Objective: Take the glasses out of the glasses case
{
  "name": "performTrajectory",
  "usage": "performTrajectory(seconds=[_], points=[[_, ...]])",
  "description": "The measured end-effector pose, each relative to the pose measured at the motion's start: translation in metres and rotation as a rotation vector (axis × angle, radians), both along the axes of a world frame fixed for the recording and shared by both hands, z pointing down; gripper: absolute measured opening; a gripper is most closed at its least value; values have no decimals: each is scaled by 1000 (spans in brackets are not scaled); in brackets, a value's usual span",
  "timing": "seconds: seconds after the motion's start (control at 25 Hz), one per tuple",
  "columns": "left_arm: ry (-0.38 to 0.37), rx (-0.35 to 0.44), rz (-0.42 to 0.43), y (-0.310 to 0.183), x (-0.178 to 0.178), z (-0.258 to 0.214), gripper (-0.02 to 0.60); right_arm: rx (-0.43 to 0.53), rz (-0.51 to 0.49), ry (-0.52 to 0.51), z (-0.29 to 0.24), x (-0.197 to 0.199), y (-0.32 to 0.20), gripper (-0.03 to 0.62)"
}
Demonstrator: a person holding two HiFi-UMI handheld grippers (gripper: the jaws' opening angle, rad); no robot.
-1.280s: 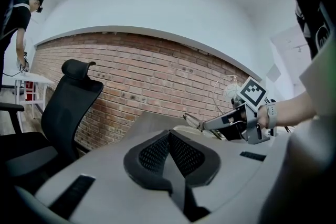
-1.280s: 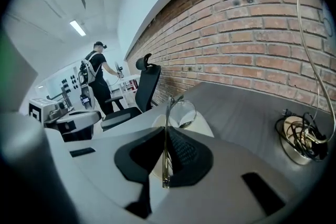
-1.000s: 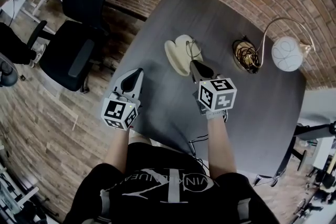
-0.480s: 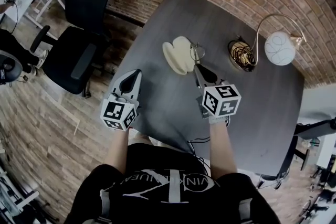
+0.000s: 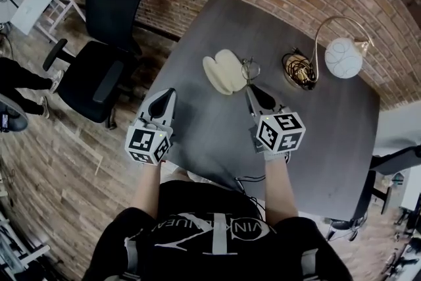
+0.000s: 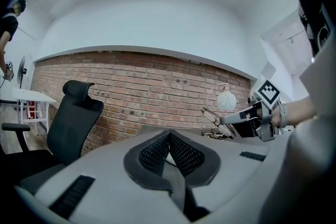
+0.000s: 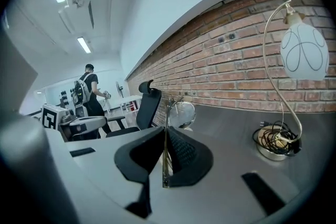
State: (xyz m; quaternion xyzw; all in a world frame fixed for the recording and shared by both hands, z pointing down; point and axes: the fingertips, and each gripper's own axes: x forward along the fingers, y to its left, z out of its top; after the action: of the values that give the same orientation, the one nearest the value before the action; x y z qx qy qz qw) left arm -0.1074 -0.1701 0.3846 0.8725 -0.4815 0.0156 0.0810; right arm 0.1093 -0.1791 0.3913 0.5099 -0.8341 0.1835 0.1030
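We found the right gripper (image 7: 164, 131) clamped on one temple arm of the glasses (image 5: 250, 68). In the right gripper view the thin arm ran upright between the closed jaws, and a round lens stood just beyond the tips. In the head view the glasses sat at centre frame, outside the glasses case (image 5: 222, 72) and just beside its right edge. The cream case lay open on the dark table (image 5: 329, 122). The left gripper (image 6: 169, 132) had its jaws together with nothing between them, at lower left of the head view, apart from the case. A lamp (image 5: 343, 56) and a bowl of cables (image 5: 299, 72) stood at upper right.
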Motion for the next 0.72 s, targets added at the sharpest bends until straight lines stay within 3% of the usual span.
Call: performTrajectory(seconds=[0.72], points=[[-22,69,-28,16,-4,-35,15,66,32,-37,-24,26,29,35]])
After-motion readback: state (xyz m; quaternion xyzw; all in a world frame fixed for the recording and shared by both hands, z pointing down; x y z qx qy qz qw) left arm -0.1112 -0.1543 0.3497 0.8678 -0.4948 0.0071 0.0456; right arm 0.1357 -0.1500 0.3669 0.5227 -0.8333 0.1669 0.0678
